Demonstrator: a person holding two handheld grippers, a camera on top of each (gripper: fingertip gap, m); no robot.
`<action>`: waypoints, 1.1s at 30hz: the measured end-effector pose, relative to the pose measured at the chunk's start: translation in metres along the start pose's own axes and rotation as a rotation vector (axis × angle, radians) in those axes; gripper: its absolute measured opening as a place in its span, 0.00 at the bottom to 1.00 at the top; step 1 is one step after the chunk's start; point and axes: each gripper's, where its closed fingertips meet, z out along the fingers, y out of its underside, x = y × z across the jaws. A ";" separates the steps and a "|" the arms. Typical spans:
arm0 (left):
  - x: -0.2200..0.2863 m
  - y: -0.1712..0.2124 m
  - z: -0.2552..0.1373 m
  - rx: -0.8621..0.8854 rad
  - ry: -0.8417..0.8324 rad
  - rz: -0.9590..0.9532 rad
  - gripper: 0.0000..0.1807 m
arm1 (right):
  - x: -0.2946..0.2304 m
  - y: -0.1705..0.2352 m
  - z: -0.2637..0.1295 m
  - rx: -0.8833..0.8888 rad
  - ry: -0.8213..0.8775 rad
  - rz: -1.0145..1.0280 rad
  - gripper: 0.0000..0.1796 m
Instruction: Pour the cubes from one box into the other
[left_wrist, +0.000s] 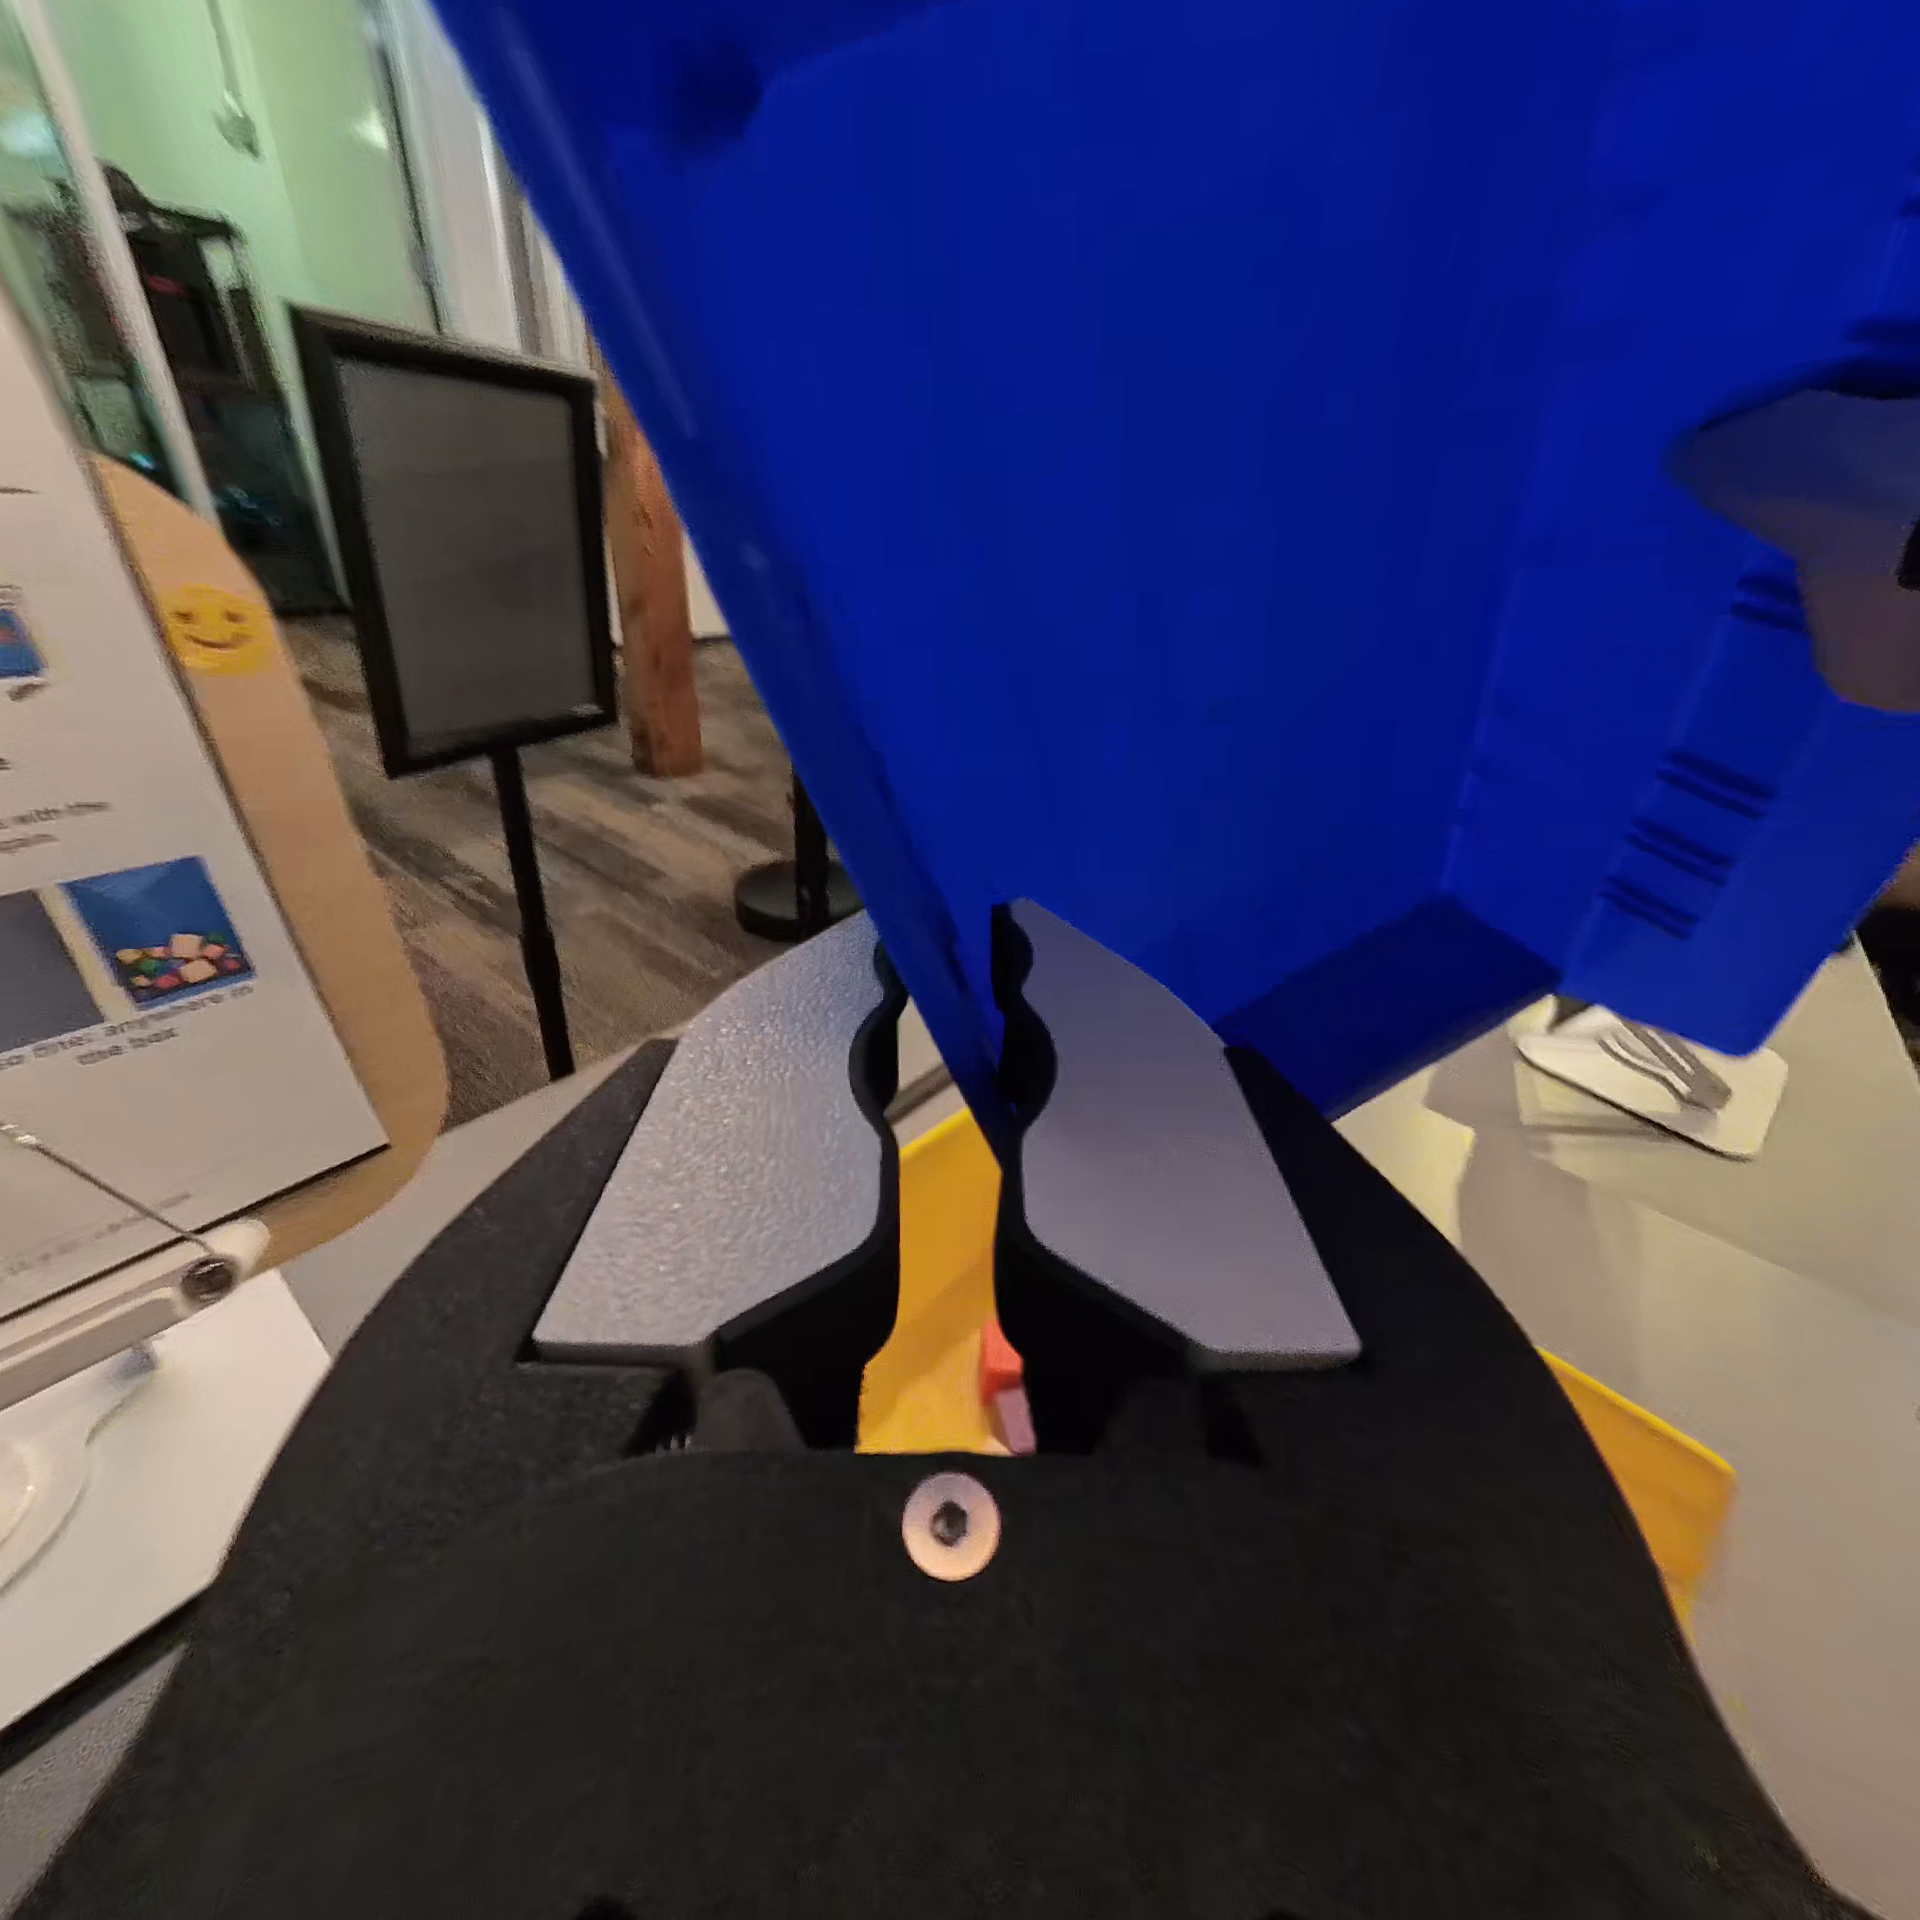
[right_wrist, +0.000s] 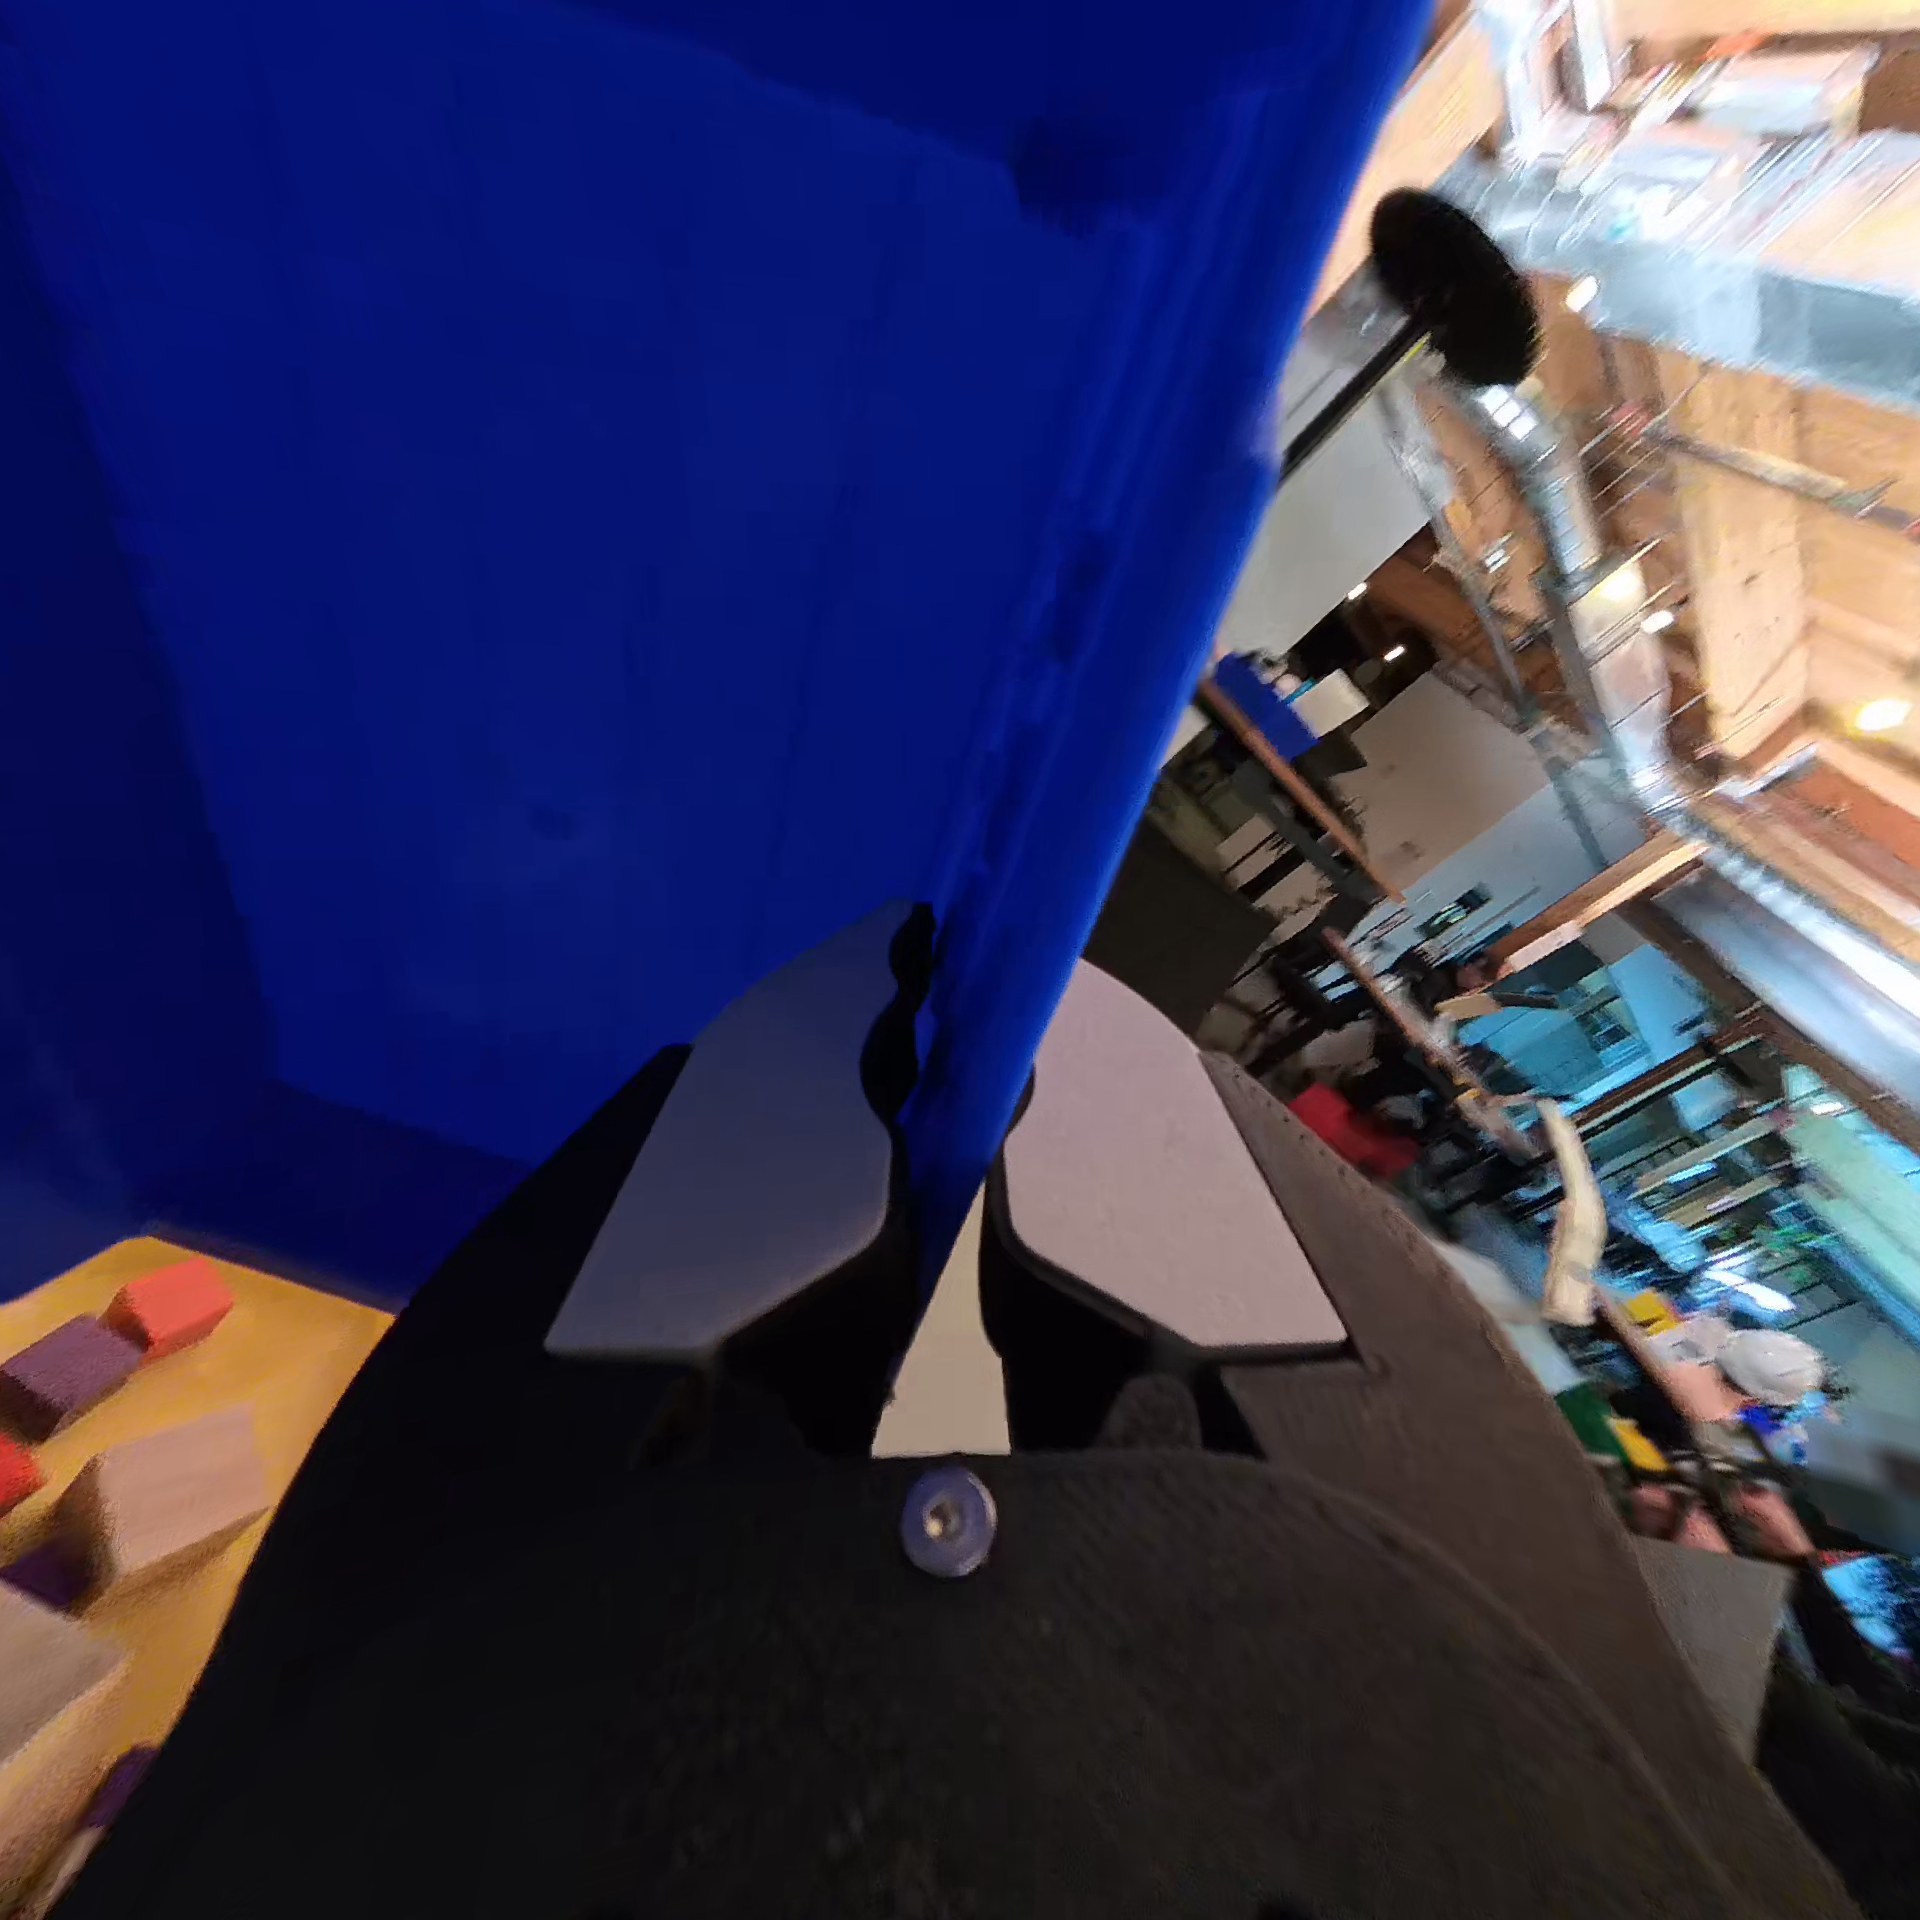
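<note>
A big blue box (left_wrist: 1195, 468) is lifted and tipped steeply; what shows of its inside is bare. My left gripper (left_wrist: 951, 997) is shut on one side wall of it. My right gripper (right_wrist: 961, 997) is shut on the opposite wall of the blue box (right_wrist: 571, 520). Below it lies a yellow box (left_wrist: 935, 1247) with a red cube (left_wrist: 1003, 1366) showing between my left fingers. In the right wrist view the yellow box (right_wrist: 270, 1340) holds several cubes: a red one (right_wrist: 171, 1304), a purple one (right_wrist: 68, 1371) and a tan one (right_wrist: 166, 1486). The right gripper's finger (left_wrist: 1808, 499) shows at the blue box's far side.
The boxes are over a grey table (left_wrist: 1714, 1226). A white instruction board (left_wrist: 156, 935) and a white stand (left_wrist: 125, 1340) are at the left. A black sign on a pole (left_wrist: 468, 551) stands on the floor beyond. The room behind the right gripper is blurred.
</note>
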 end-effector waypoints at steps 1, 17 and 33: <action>0.008 0.000 0.004 -0.047 0.024 0.001 0.09 | 0.007 0.003 0.006 -0.032 -0.036 0.030 0.03; -0.007 0.154 -0.045 -0.919 0.029 -0.376 0.35 | 0.091 0.243 0.028 -0.925 -0.380 0.205 0.05; 0.017 0.222 -0.065 -1.492 0.133 -0.361 0.11 | 0.046 0.316 0.019 -1.024 -0.455 0.312 0.04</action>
